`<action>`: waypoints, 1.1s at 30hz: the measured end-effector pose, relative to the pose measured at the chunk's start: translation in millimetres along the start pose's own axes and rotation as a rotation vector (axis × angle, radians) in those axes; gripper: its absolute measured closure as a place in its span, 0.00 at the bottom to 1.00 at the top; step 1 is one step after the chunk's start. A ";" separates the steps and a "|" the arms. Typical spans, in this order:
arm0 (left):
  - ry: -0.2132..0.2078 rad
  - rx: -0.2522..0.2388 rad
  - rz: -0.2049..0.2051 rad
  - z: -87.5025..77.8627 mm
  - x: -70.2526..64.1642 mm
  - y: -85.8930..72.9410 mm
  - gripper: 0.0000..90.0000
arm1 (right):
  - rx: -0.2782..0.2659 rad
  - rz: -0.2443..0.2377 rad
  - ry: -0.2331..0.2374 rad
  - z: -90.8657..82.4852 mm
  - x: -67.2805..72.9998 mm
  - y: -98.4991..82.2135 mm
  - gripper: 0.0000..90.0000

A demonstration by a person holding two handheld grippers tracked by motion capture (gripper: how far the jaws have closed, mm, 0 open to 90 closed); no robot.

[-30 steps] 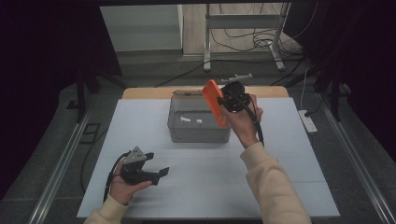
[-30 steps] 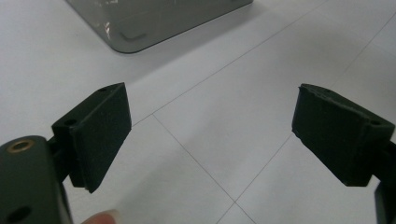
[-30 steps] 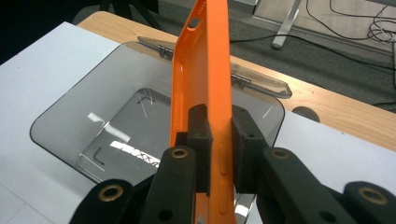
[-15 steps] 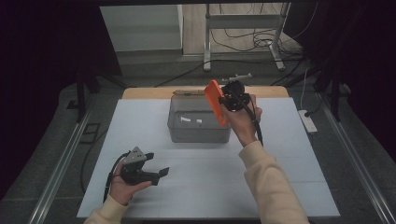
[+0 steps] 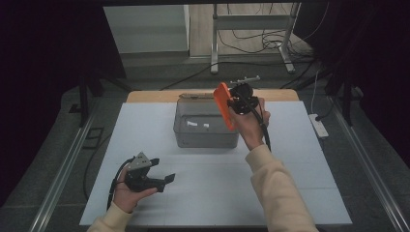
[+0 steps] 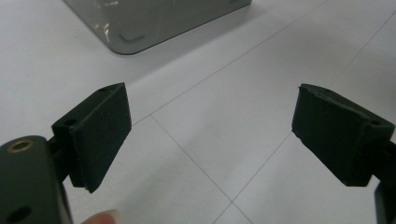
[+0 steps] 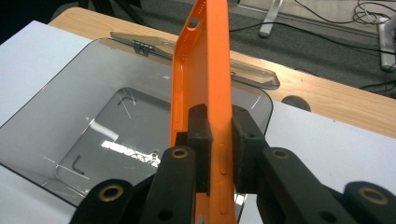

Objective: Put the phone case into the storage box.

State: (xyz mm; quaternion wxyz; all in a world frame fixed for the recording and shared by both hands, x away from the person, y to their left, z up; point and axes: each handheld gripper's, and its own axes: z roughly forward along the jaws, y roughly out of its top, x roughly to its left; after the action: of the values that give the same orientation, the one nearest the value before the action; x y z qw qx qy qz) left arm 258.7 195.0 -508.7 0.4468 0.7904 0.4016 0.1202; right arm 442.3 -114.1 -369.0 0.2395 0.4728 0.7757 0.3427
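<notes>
holding an orange phone case [image 7: 201, 84] edge-up, right tongs [image 7: 219, 154] clamped on it, long axis upright, over the clear bin [image 5: 205, 126] nr counter's far edge; left tongs [image 6: 210, 135] apart, idle nr front-left corner.

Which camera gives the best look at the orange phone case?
The right gripper view: the orange phone case stands edge-on between the pads of the right gripper, above the clear box. The high view shows it small, at the box's right edge. The left gripper view looks at the table.
</notes>
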 end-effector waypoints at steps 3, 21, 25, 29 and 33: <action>0.001 0.000 0.000 -0.2 0.2 0.0 0.13 | 0.006 0.005 -0.008 1.5 -1.0 -0.1 0.89; 0.003 0.002 0.006 -0.8 -1.0 -0.2 0.13 | 0.033 0.026 -0.040 8.8 -4.1 -1.0 0.89; 0.003 0.002 0.007 -1.0 -1.4 -0.1 0.13 | 0.038 0.027 -0.044 10.0 -3.6 -1.1 0.89; 0.012 0.009 0.004 -0.9 -1.5 -0.1 0.13 | 0.043 0.031 -0.051 11.8 -3.4 -1.2 0.89; 0.011 0.006 -0.002 -1.0 -1.0 0.3 0.13 | 0.045 0.036 -0.057 13.0 -3.0 -1.1 0.89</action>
State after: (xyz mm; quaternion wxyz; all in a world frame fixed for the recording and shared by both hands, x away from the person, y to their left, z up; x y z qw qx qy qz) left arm 257.7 194.8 -507.8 0.4423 0.7906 0.4053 0.1228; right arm 452.0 -113.2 -378.2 0.2446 0.5017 0.7674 0.3155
